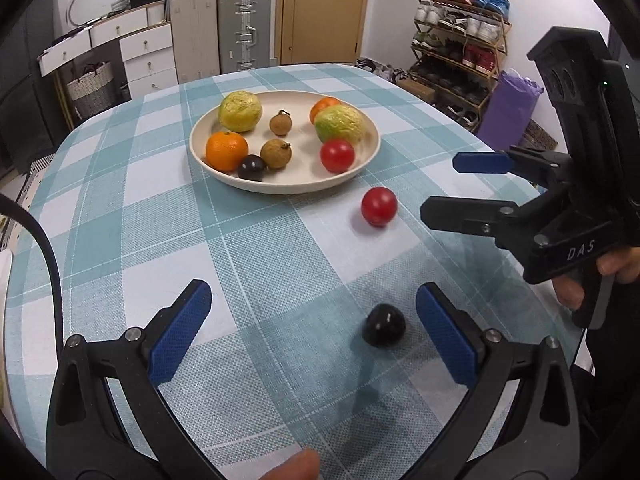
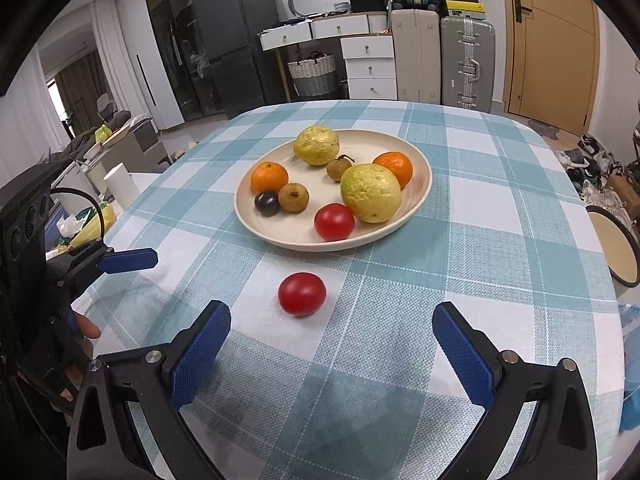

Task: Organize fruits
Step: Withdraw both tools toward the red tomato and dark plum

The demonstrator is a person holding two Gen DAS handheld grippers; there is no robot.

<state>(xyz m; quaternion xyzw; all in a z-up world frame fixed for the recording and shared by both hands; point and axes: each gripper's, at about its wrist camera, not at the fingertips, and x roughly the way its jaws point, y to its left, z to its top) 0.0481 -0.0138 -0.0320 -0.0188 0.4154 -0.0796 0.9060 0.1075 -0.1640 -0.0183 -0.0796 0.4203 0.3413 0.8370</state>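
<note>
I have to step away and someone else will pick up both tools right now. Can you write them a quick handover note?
Left tool: open, empty, low over the table, the dark plum between its fingers, nearer the right one.
Right tool: open, empty, the loose tomato just ahead of it.
Plate: holds two guavas, two oranges, two longans, one plum and one tomato.
Done: eight fruits on the plate.
Left: the plum and the tomato on the cloth probably go onto the plate too.
</note>
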